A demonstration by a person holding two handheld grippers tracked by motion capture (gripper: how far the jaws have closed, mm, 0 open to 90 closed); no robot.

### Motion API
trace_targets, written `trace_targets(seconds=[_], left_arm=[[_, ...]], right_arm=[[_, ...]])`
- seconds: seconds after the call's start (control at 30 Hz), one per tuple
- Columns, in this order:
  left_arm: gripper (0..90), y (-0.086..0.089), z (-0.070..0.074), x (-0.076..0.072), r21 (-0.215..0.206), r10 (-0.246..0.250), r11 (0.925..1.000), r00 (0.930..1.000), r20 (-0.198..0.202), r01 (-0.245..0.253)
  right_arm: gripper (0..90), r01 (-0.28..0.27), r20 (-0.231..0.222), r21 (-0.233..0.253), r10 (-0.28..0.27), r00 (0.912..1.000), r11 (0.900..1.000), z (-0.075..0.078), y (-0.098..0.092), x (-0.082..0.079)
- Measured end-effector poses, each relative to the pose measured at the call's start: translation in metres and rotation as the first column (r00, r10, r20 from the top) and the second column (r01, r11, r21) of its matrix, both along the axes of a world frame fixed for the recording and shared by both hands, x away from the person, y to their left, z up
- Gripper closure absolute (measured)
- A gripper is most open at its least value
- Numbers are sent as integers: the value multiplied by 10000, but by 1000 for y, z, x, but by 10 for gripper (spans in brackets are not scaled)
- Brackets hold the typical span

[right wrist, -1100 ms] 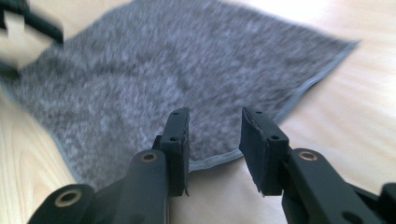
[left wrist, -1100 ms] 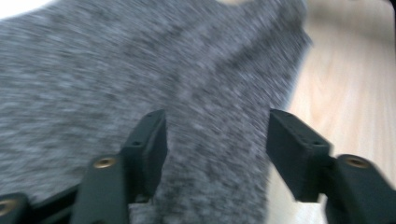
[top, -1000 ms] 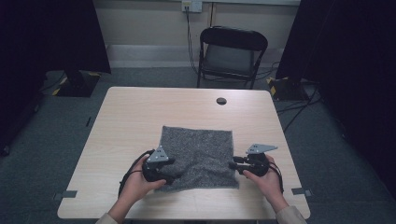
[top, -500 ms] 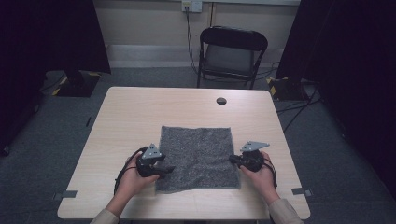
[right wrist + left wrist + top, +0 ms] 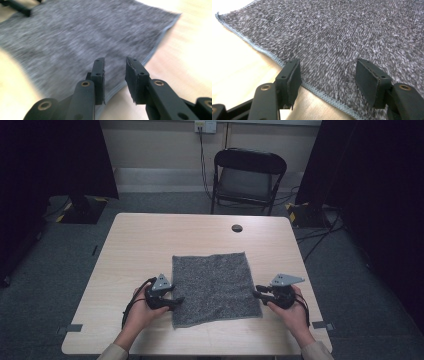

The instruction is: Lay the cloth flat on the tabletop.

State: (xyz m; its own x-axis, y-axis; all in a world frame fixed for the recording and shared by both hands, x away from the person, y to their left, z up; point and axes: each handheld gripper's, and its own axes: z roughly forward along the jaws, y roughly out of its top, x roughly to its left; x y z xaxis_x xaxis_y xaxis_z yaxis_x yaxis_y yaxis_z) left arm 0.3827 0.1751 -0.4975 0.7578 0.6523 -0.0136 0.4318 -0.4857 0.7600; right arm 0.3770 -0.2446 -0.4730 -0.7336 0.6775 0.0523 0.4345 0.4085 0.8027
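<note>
At the bottom of the high view, two hands come in, each holding a tool at one side of the grey cloth [image 5: 214, 287], which lies flat in the lower middle of the frame on the pale wooden bench [image 5: 135, 245]. The left gripper [image 5: 176, 301] is at the cloth's lower left edge; in the left gripper view its fingers [image 5: 291, 77] are spread wide, holding nothing, just over the stitched hem. The right gripper [image 5: 256, 294] is at the lower right edge, and its fingers [image 5: 98, 75] are parted by a narrower gap, also released, above the hem. Farther up the frame, a small dark round thing [image 5: 237, 228] sits on the bench, and beyond it stands a black folding chair [image 5: 247, 177].
</note>
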Motion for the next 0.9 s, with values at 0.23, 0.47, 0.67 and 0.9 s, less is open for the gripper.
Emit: trace_targets(seconds=[0.23, 0.47, 0.67, 0.9], left_arm=[[375, -3, -1, 0, 164, -107, 9998, 9998, 194, 103], [374, 2, -1, -1, 114, -332, 9994, 9994, 90, 331], [335, 2, 2, -5, 171, -319, 9993, 9995, -74, 320], [241, 2, 9, -5, -393, -129, 9991, 9999, 36, 131]], right_arm=[[761, -468, -329, -972, 438, 9985, 9942, -18, 11, -22], [815, -633, -755, -709, 579, 9955, 9955, -20, 9, -32], [642, -580, -674, -180, 567, 9961, 9982, -16, 11, -39], [369, -233, 15, 433, 233, 9997, 9988, -10, 14, -33]])
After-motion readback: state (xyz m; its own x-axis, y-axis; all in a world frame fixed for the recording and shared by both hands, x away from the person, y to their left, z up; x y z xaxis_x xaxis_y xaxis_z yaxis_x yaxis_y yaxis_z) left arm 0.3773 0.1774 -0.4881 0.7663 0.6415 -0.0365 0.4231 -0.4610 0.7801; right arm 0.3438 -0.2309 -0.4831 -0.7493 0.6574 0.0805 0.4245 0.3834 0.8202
